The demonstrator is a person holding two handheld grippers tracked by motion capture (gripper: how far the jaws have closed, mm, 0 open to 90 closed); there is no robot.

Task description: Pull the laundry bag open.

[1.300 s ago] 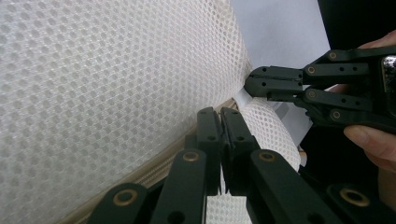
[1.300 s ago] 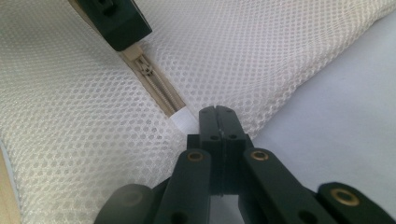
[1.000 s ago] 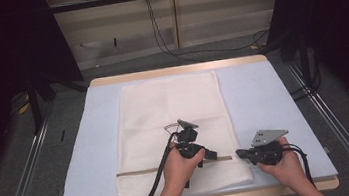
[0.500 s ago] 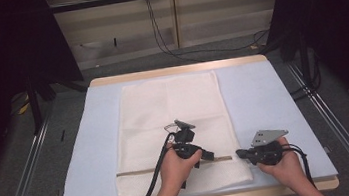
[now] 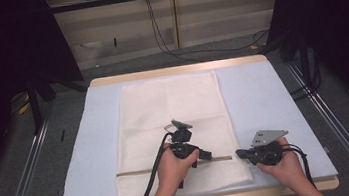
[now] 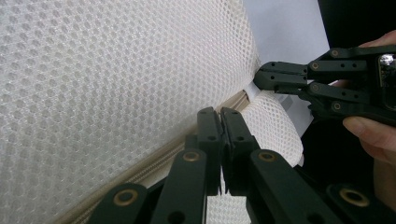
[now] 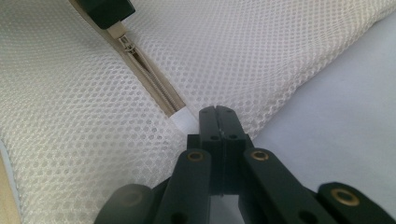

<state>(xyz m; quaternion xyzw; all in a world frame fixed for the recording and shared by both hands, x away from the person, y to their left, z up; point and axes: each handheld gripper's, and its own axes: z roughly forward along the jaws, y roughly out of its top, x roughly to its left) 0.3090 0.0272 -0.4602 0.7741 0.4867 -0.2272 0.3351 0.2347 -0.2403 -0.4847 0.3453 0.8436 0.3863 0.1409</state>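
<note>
- Mesh bag (image 5: pixel 174 133) lies flat mid-table on the blue mat (image 5: pixel 273 101), zipper (image 7: pixel 149 77) across its near end.
- My left gripper (image 5: pixel 204 156) is clamped on the zipper pull; if it slips, the slider stalls.
- My right gripper (image 7: pixel 217 112) is closed on the white end tab (image 7: pixel 183 119); a weak pinch lets the mesh bunch.

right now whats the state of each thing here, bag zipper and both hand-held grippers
mesh bag: lying flat on the table mat
zipper: closed along the stretch in view
left hand-held gripper: shut, pinching the zipper pull
right hand-held gripper: shut, clamped on the bag's edge at the zipper end
</note>
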